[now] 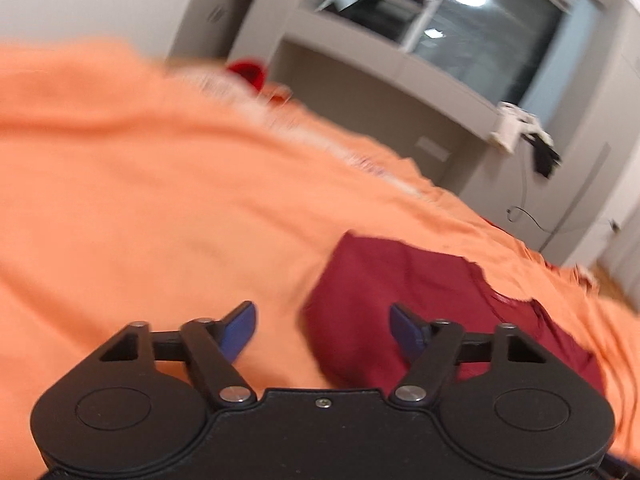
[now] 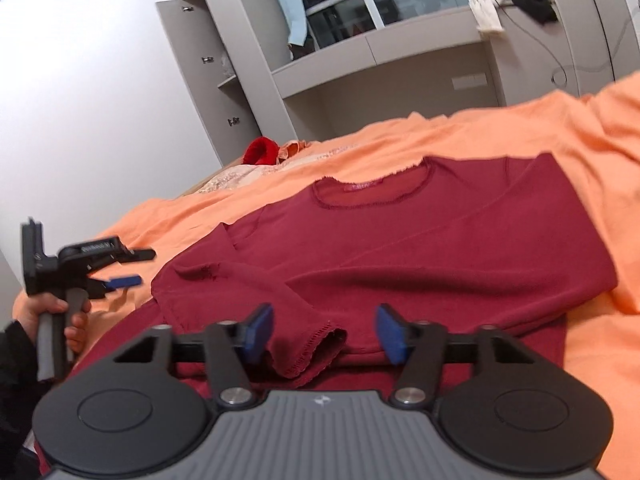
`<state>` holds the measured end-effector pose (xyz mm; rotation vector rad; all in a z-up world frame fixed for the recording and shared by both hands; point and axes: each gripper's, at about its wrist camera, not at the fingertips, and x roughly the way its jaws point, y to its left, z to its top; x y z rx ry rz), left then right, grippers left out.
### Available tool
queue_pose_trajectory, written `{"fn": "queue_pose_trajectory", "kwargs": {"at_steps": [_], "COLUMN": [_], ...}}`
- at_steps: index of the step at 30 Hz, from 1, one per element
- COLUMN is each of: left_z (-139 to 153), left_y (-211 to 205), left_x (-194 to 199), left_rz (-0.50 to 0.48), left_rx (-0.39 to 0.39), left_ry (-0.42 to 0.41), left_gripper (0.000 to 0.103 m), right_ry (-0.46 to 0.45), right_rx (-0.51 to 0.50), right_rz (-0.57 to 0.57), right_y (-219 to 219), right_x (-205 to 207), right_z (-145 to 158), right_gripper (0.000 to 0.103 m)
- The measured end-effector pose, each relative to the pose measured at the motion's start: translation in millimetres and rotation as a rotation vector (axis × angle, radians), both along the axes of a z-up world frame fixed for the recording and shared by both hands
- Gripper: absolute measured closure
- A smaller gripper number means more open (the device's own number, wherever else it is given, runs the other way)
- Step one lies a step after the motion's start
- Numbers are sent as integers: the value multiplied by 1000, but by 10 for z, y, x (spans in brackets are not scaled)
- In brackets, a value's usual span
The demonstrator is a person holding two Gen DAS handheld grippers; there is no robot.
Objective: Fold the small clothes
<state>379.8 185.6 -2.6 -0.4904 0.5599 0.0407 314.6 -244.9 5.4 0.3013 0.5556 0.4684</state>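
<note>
Left claw [image 2: 120,268], held level in a hand [image 2: 60,320], jaws apart, empty. Right claw [image 2: 324,330], jaws apart, straddles a sleeve cuff [image 2: 316,350]. Maroon shirt [image 2: 400,248] lies on the orange bedspread [image 2: 560,140]; left view blurred.

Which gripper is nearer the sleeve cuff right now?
Right. The right gripper is open with the sleeve cuff between its fingers; the left gripper, also open, sits off the shirt's left edge.

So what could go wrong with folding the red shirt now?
The sleeve cuff lies between the open right gripper fingers; a shallow pinch might slip off, or catch the layer underneath too. The left gripper is open off the shirt, so nothing pins it, and it may slide on the orange blanket.
</note>
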Motion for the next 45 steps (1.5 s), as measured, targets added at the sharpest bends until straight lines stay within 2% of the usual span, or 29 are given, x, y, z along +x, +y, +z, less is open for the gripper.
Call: {"fn": "queue_pose_trajectory", "kwargs": {"at_steps": [2,3,5,7,8,10,13,16,20,23,26,29,31,33,36,39,41,43,45], "left_z": [-88,-109,-143,-178,-185,-141,32,83,-25,-24,4,36,53,66,54,46,82,132,166], "left_y": [64,68,49,6,-27,-80,-157,-240,-211,-151,-167,-174,-164,-155,-165,-201,-254,-331,-418], "left_x": [109,141,186,215,230,183,108,90,161,156,142,114,98,55,19,-15,-59,-130,-192], "left_rz": [6,2,-19,-44,-41,-16,20,45,58,66,65,64,62,59,41,35,29,19,-4], "left_rx": [-72,-88,-105,-115,-105,-64,40,147,133,108,116,116,108,96,88,96,118,157,201], "left_ry": [30,32,37,49,51,20,-38,-37,29,36,34,36,38,37,49,68,60,43,36], "left_gripper": [41,44,57,88,91,95,100,100,100,100,100,95,86,84,71,67,55,35,31], "right_ry": [28,39,45,45,44,41,31,23,19,17,12,-1,-15,-31,-46,-59,-71,-82,-97], "right_rx": [19,18,6,11,17,18,-3,-24,-27,-25,-13,-2,3,-1,-22,-37,-50,-70,-91], "right_rz": [23,32,40,40,40,44,41,37,37,37,34,28,30,32,35,44,51,57,61], "right_y": [0,8,33,27,19,17,48,82,90,86,59,18,-2,-4,15,44,57,69,64], "right_x": [50,66,79,75,70,54,34,17,7,-1,-15,-43,-77,-112,-162,-189,-224,-272,-332], "right_z": [-52,-86,-148,-169,-169,-169,-167,-169,-161,-160,-151,-131,-113,-93,-78,-56,-41,-25,-9], "right_gripper": [57,64,71,78,81,89,92,93,93,92,89,82,67,59,53,40,32,25,18]}}
